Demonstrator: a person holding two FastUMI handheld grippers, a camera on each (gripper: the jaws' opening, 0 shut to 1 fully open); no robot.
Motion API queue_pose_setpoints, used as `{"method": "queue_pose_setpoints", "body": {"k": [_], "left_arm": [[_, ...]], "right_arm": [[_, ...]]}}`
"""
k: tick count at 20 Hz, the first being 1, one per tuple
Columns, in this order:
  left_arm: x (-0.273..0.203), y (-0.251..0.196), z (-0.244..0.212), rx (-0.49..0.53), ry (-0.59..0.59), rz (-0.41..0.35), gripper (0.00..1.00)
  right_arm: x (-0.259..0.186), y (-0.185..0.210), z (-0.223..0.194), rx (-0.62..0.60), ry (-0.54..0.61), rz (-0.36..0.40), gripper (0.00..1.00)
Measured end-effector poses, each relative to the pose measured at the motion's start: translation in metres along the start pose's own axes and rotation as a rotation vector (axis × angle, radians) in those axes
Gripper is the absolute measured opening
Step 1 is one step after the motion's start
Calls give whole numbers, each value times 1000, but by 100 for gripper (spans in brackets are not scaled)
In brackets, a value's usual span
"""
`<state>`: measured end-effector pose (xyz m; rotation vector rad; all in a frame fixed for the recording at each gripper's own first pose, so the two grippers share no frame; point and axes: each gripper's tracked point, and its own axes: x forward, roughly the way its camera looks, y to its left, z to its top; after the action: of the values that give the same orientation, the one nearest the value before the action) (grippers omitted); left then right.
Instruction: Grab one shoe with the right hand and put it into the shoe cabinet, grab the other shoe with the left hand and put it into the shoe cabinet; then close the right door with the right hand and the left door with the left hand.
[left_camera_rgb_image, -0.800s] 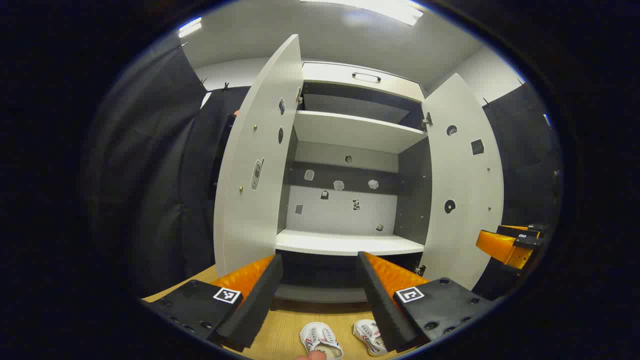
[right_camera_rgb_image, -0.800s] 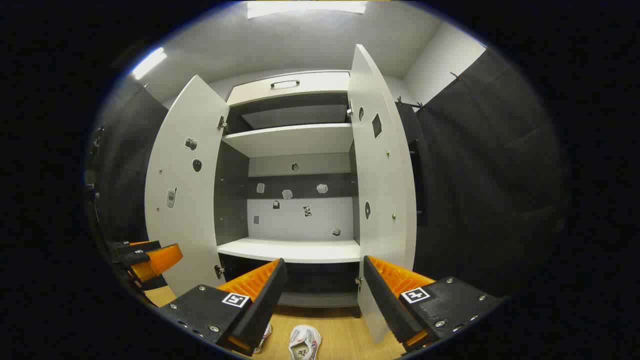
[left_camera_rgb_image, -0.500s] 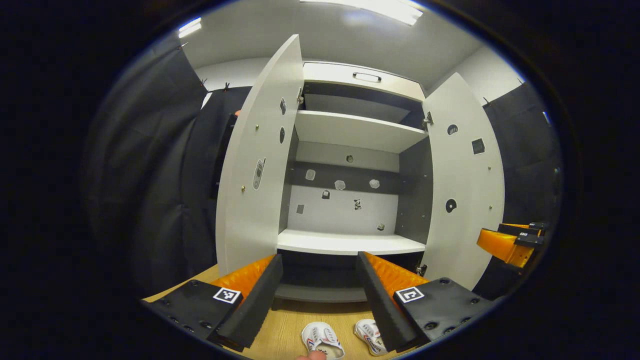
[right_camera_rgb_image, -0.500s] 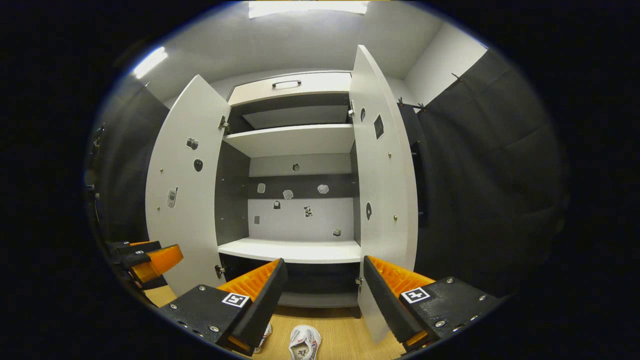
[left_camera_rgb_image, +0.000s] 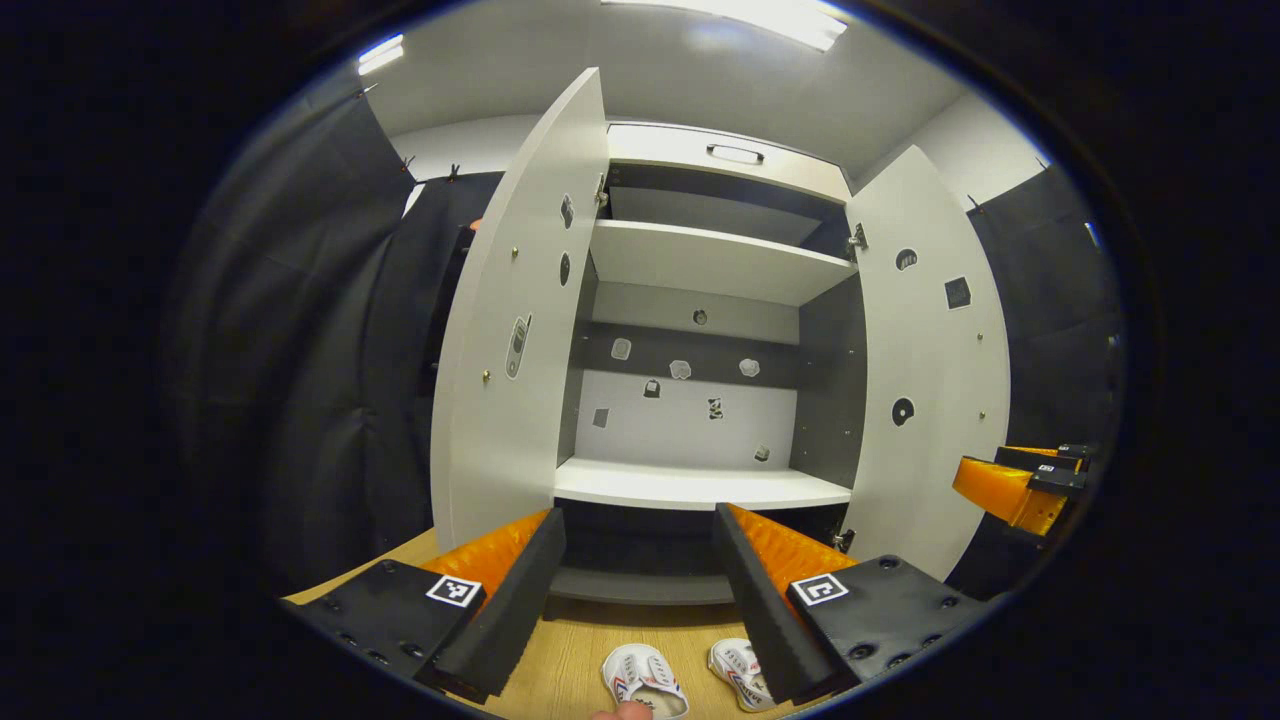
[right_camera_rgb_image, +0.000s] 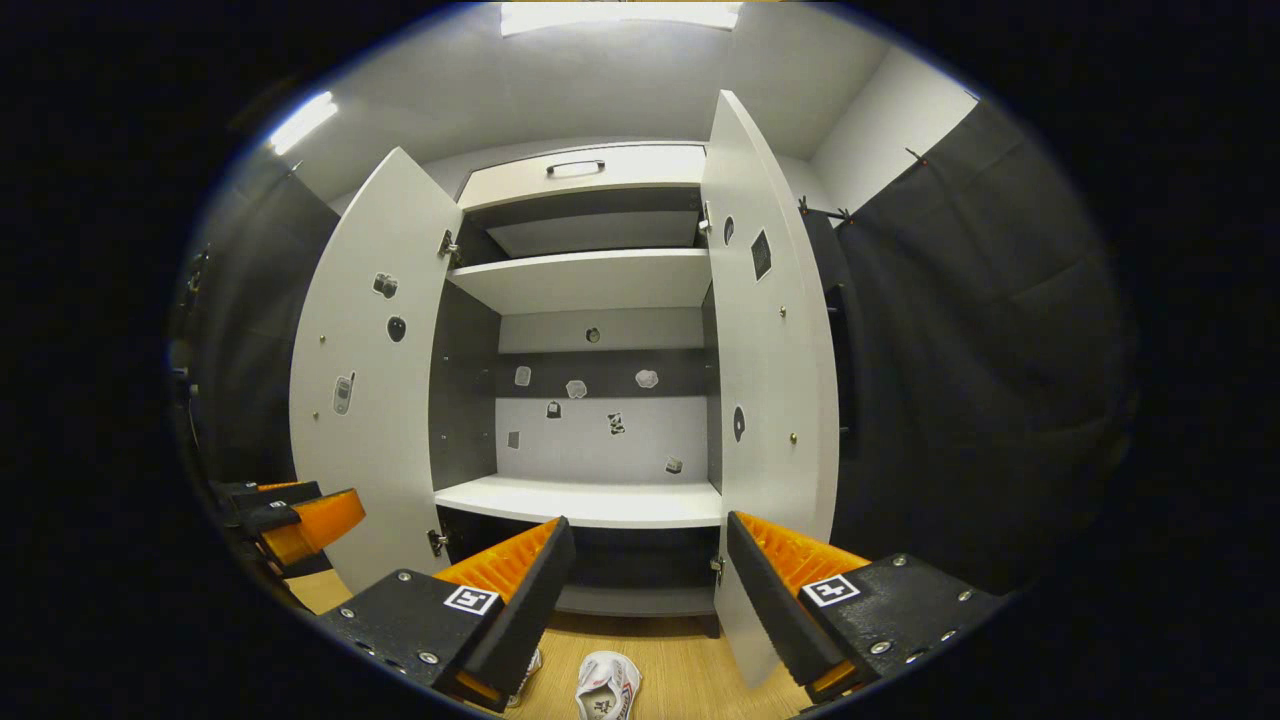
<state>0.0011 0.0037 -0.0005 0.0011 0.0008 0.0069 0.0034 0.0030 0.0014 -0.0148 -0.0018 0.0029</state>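
Currently, the left gripper (left_camera_rgb_image: 638, 560) is held with its jaws wide apart and nothing between them. Directly ahead of the jaws stands the shoe cabinet (left_camera_rgb_image: 700, 265), with both doors swung outward. The left door (left_camera_rgb_image: 510, 340) stands ahead and to the left of the jaws; the right door (left_camera_rgb_image: 930, 370) stands ahead and to their right. Inside, an upper shelf (left_camera_rgb_image: 710, 262) and a lower shelf (left_camera_rgb_image: 695, 487) lie ahead of the jaw gap, both bare. Small stickers (left_camera_rgb_image: 680, 370) mark the back panel between the shelves.

Below the jaws, two white shoes rest on the wooden floor (left_camera_rgb_image: 570, 650). The left shoe (left_camera_rgb_image: 643, 678) lies beneath the jaw gap. The right shoe (left_camera_rgb_image: 740, 672) lies just beside it, partly covered by the right-hand finger (left_camera_rgb_image: 760, 610). Neither shoe touches a finger. A fingertip of the person (left_camera_rgb_image: 628, 712) shows at the lower edge, touching or overlapping the near end of the left shoe; which cannot be determined.

The right gripper (right_camera_rgb_image: 645, 565) likewise has its jaws wide apart and unloaded. It also shows in the left gripper view, far to the right of the left jaws, beyond the right door. In the right gripper view, one shoe lies below the jaw gap, the other half hidden under the left-hand finger (right_camera_rgb_image: 515, 610).
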Motion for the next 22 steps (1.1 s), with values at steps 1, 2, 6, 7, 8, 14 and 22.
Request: {"method": "queue_pose_setpoints", "body": {"k": [1, 2, 6, 7, 8, 14, 22], "left_arm": [[1, 0, 0, -1, 0, 0, 96], [1, 0, 0, -2, 0, -1, 96], [3, -1, 0, -3, 0, -2, 96], [3, -1, 0, -5, 1, -2, 96], [4, -1, 0, -5, 1, -2, 96], [2, 0, -3, -9, 5, 0, 96], [-1, 9, -7, -16, 10, 17, 96]], "right_arm": [[0, 0, 0, 0, 0, 0, 94], [0, 0, 0, -1, -1, 0, 95], [3, 0, 0, -7, 1, 1, 95], [4, 0, -1, -8, 2, 2, 94], [5, 0, -1, -11, 3, 4, 94], [20, 8, -11, -45, 25, 29, 95], [61, 19, -106, -97, 187, 71, 95]]}}
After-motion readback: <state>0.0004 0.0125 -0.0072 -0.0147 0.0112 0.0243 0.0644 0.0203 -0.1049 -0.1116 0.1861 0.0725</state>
